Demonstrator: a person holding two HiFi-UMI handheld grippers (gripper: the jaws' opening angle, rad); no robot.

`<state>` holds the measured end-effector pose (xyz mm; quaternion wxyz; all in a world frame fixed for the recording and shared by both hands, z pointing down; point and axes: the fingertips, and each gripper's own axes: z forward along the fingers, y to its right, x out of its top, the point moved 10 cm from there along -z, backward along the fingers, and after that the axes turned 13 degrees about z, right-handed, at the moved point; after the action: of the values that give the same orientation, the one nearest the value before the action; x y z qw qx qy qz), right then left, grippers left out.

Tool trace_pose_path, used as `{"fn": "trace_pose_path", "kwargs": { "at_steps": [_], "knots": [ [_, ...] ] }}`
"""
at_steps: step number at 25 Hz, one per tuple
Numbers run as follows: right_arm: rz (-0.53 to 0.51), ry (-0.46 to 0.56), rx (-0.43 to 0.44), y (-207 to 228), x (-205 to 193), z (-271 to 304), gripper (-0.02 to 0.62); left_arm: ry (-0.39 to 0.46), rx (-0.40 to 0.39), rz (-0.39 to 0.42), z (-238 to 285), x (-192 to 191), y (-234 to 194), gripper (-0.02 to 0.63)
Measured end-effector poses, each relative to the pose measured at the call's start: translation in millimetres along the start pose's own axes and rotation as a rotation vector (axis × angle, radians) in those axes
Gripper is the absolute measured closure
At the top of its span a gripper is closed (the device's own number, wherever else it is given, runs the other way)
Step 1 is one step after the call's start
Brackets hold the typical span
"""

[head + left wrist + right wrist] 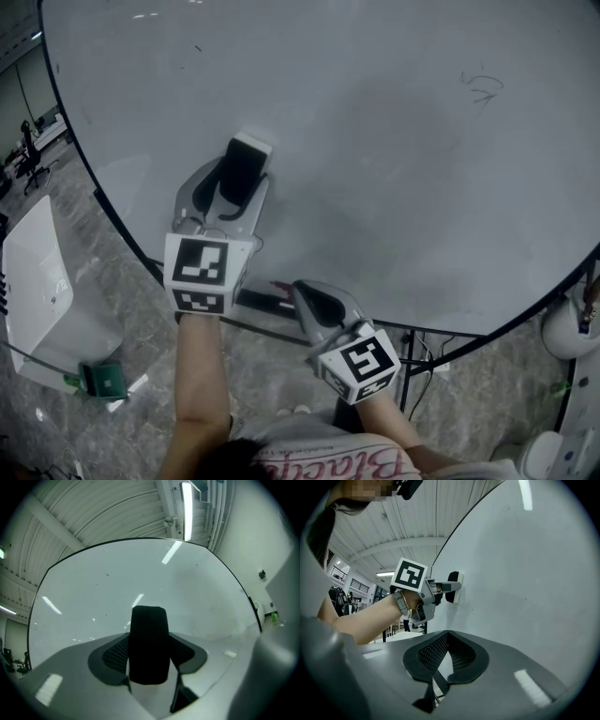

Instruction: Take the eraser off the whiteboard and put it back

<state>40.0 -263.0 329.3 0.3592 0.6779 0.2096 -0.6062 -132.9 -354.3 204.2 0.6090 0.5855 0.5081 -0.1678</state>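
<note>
The black eraser (242,171) with a white base sits against the whiteboard (394,169). My left gripper (234,180) reaches up to it, its jaws closed on the eraser's two sides. In the left gripper view the eraser (149,644) fills the gap between the pads, with the board (93,602) right behind it. From the side, the right gripper view shows the left gripper (445,587) level on the eraser (453,585). My right gripper (305,292) hangs lower, near the board's bottom edge, shut and holding nothing (447,637).
A small scribble (483,86) marks the board's upper right. Markers (267,298) lie on the ledge under the board. A white table (37,281) and a green item (101,380) are at the left; a white round object (567,328) is at the right.
</note>
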Motion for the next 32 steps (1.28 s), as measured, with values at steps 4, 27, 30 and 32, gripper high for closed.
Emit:
{"fn": "trace_pose_path", "kwargs": {
  "at_steps": [4,27,30,32],
  "knots": [
    [-0.001,-0.008,-0.003,-2,0,4,0.594,0.008,0.007,0.002,-1,-1,1,0.367],
    [-0.008,-0.016,-0.030,-1,-1,18,0.594,0.068,0.050,-0.100,-65,-26,30,0.367],
    [-0.011,-0.019,-0.030,-1,-1,19,0.595,0.062,0.034,-0.121,-74,-31,37,0.367],
    [-0.009,-0.018,-0.037,-1,-2,19,0.594,0.056,0.015,-0.127,-79,-35,42,0.367]
  ]
}}
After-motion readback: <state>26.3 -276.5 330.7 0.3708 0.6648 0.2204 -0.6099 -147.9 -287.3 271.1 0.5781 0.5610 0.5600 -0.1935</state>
